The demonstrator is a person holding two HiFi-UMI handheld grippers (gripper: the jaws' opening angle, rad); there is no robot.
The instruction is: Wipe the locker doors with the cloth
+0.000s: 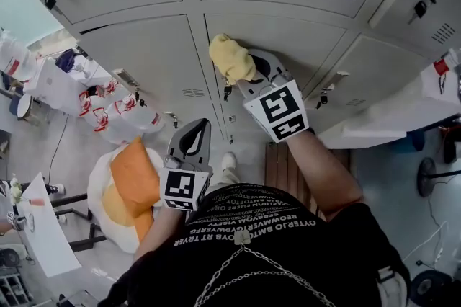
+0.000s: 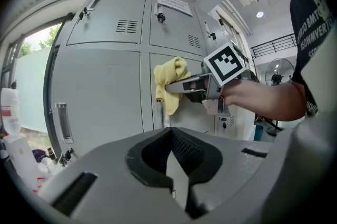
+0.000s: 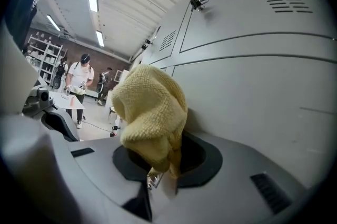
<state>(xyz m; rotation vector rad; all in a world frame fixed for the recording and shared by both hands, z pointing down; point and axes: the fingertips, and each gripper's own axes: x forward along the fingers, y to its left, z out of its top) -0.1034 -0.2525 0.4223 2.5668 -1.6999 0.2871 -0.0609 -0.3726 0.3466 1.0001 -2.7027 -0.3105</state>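
Closest in, the left gripper [image 1: 193,134] is held low by the body. Its jaws are closed together with nothing caught between them, and it's kept well apart from the cloth. Further out, the right gripper [image 1: 243,75] is clamped on the yellow cloth [image 1: 230,57], which is bunched up in a fat wad right past the jaw tips. Beyond that, the wad is pressed against a grey locker door [image 1: 302,39], up by the door's left edge.

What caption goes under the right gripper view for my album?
Right gripper holds a yellow cloth at a grey locker door.
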